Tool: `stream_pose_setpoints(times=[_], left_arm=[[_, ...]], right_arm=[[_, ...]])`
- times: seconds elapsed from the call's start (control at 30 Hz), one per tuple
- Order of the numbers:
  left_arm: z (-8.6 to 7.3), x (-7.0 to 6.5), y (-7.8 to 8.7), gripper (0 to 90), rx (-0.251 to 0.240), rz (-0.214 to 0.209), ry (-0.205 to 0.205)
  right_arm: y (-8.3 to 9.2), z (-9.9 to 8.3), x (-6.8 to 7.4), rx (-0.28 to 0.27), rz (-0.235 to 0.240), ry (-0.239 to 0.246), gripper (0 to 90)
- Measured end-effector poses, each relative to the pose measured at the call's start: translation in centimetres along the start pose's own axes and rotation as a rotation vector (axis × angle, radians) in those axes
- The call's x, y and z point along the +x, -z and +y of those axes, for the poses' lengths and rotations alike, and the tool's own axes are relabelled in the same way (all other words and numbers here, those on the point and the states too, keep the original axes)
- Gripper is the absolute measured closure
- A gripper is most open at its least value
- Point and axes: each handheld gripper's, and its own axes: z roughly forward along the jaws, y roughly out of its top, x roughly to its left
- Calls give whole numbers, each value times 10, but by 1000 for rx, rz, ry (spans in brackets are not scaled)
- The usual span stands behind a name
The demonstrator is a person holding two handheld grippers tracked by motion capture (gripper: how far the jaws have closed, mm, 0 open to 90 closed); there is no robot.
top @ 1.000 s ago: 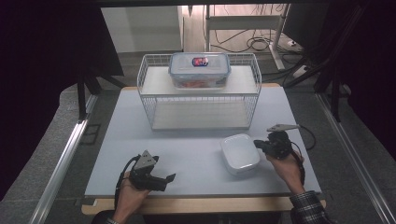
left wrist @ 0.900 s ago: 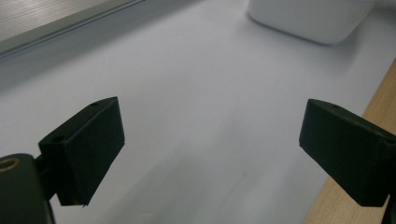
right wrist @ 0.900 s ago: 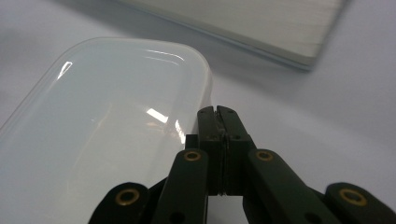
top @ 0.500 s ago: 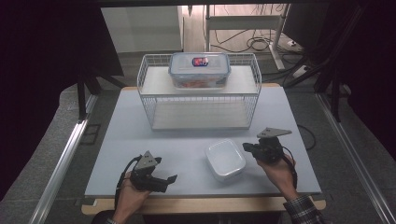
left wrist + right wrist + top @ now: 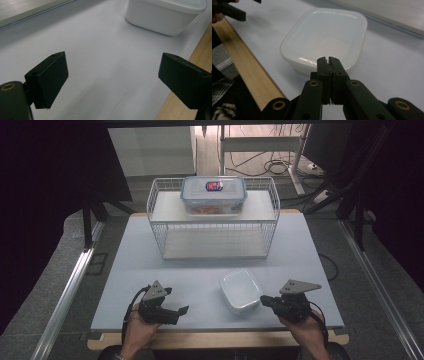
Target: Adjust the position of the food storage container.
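Observation:
An empty white plastic container (image 5: 241, 291) rests on the pale table near the front edge. My right gripper (image 5: 264, 301) comes at it from the right, and its jaws are shut on the container's near rim (image 5: 312, 63), seen up close in the right gripper view with the right gripper (image 5: 328, 59) pinched tight. At the front left my left gripper (image 5: 181, 311) is held low over the table, pointing right. Its jaws stand wide open around bare table, left gripper (image 5: 112, 75), with the white container (image 5: 165, 17) farther ahead.
A white wire rack (image 5: 215, 227) stands at the back middle of the table. On its top shelf sits a clear lidded box (image 5: 214, 195) with red contents. A wooden strip (image 5: 215, 340) runs along the table's front edge. Dark curtains hang at both sides.
My right gripper has come leftward and toward the front edge, and the white container has shifted left with it. The left gripper has kept still.

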Motion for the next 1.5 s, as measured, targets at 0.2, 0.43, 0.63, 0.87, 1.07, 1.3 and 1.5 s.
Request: stream_pose_setpoints(times=[0.2,0.43,0.63,0.87,1.07,1.3,1.5], left_arm=[[1,3,2,110,-6,-3,15],[3,4,1,107,-5,-9,21],[6,5,-2,131,6,8,21],[20,17,-13,222,-18,36,22],[35,27,-30,332,-19,55,20],[54,33,-61,415,39,117,-18],[58,40,-77,457,47,130,16]], right_arm=[[-13,-9,-1,94,24,-10,882],[-27,-4,-12,120,9,-3,882],[-35,3,-29,120,-5,-41,878],[-48,12,-45,121,-29,-54,873],[-60,20,-57,121,-47,-71,873],[-80,33,-63,122,-51,-76,873],[-99,44,-57,124,-24,-57,874]])
